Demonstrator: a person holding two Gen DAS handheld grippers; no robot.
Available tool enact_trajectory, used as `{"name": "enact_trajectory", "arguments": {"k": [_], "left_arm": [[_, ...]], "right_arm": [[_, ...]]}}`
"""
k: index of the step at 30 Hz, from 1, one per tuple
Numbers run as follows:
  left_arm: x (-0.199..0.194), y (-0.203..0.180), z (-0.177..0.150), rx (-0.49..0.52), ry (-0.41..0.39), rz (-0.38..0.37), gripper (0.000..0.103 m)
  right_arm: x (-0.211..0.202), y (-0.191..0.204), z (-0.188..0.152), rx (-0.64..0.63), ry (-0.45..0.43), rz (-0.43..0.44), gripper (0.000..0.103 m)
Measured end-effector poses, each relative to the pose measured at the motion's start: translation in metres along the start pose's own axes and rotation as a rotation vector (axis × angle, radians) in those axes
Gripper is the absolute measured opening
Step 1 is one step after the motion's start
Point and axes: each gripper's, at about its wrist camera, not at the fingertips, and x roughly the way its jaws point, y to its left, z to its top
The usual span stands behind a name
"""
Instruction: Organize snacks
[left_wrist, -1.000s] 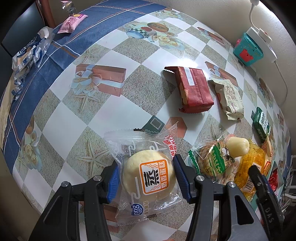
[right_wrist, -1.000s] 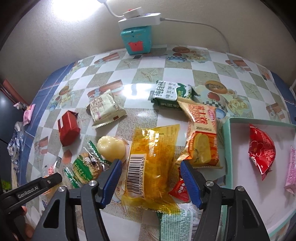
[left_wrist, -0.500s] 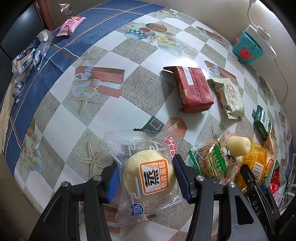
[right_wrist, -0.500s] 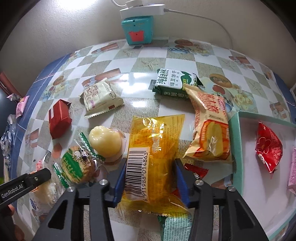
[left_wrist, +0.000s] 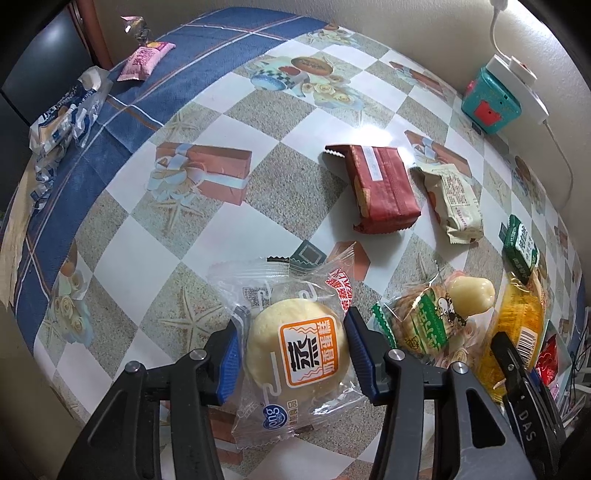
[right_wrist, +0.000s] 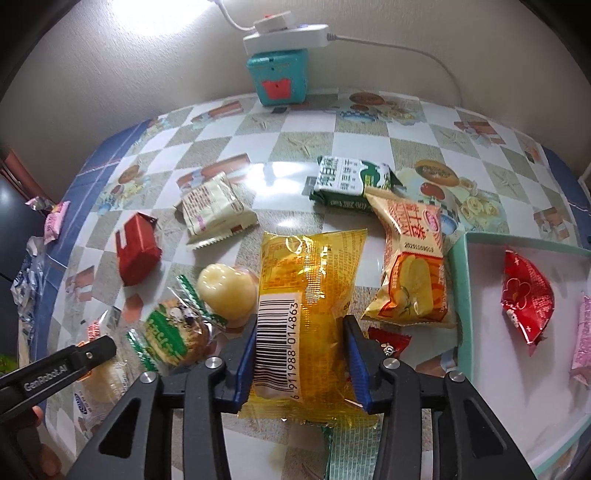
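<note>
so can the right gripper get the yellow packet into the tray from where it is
Probably yes. The right gripper is shut on the yellow packet, and the tray sits just to its right with bare floor. Only the orange chip bag lies between, so lifting over it should do.

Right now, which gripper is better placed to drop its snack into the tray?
Right. The right gripper is shut on the yellow pack, and the tray lies just to its right. The left gripper holds the bun farther from it, beyond the pile.
</note>
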Motion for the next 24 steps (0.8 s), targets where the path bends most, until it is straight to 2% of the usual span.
{"name": "enact_trajectory", "arguments": {"k": [15, 24], "left_arm": [[-0.047, 0.003, 0.002, 0.006, -0.125, 0.005, 0.053], [-0.079, -0.011, -0.004, 0.026, -0.200, -0.009, 0.053]], "right_arm": [[-0.052, -0.004, 0.009, 0.012, -0.074, 0.037, 0.046], [-0.088, -0.029, 0.013, 0.057, -0.135, 0.032, 0.046]]}}
